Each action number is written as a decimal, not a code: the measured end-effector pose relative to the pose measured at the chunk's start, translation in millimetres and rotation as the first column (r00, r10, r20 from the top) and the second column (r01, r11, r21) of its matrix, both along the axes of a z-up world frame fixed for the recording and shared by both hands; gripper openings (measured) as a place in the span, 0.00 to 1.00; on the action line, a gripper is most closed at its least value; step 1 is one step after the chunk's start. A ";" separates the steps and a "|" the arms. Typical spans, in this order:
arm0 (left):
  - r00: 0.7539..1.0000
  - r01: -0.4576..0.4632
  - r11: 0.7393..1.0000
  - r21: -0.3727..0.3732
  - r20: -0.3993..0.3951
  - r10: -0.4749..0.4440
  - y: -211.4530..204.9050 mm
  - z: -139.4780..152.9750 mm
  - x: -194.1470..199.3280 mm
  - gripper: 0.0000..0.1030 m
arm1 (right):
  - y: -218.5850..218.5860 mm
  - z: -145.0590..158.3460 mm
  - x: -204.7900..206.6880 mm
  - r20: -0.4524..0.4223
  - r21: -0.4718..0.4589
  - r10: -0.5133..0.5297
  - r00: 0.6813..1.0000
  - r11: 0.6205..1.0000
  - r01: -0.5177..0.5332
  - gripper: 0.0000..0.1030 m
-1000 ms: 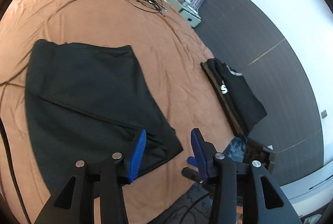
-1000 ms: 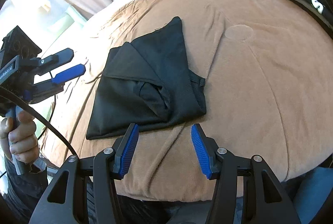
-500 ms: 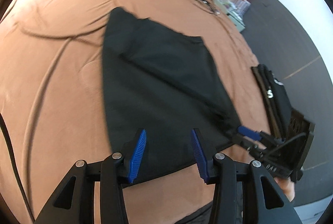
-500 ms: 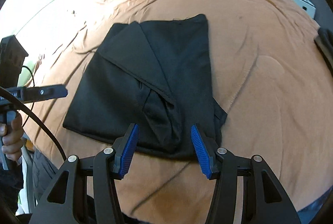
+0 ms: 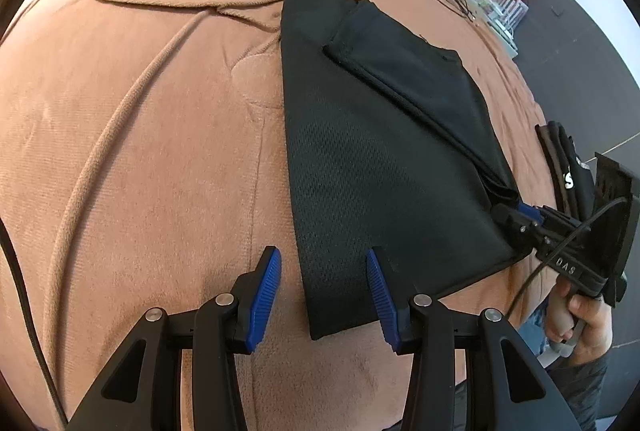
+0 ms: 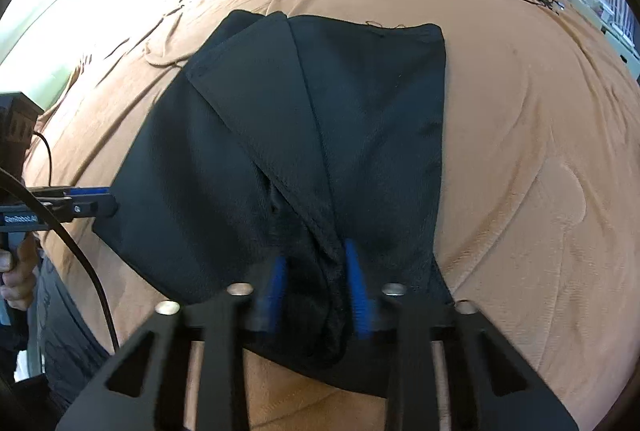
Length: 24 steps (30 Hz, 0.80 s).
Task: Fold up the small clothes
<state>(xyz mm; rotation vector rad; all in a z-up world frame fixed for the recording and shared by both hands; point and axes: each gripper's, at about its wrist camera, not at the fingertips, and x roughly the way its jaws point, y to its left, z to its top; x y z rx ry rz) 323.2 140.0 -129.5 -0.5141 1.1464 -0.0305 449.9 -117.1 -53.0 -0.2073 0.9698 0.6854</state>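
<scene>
left wrist view: the left gripper (image 5: 323, 291) has its fingers wide apart, straddling the near corner of the black shorts (image 5: 380, 167) on the bed (image 5: 140, 151). the right gripper (image 6: 316, 295) fingers pinch bunched shorts fabric.

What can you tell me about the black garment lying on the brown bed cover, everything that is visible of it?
The black mesh-knit garment looks like thin sports fabric with a fine dotted weave and stitched hems. It lies partly folded on the brown plush bed cover, one triangular flap laid diagonally over the flat layer below. Its near edge is bunched between the blue pads of the right claw, which has narrowed around it. The left claw is open, straddling the other near corner.
</scene>
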 end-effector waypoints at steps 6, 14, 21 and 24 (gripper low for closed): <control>1.000 0.012 1.000 0.015 0.001 -0.012 -4.1 5.3 5.1 0.45 | -24.6 13.1 -2.0 -0.017 0.107 -0.014 1.000 0.994 0.016 0.01; 0.999 0.041 0.998 0.042 0.017 -0.041 -14.4 11.8 16.3 0.45 | -60.3 9.1 -5.4 -0.038 0.155 -0.074 0.997 0.985 0.079 0.01; 0.999 0.051 0.996 0.069 0.001 -0.051 -19.4 7.7 24.8 0.45 | -62.6 0.9 -11.3 -0.039 0.078 -0.117 0.992 0.990 0.120 0.01; 0.999 0.046 0.997 0.069 0.004 -0.046 -14.1 7.6 23.7 0.45 | -56.5 5.6 -16.8 -0.021 0.028 -0.118 0.993 0.993 0.118 0.02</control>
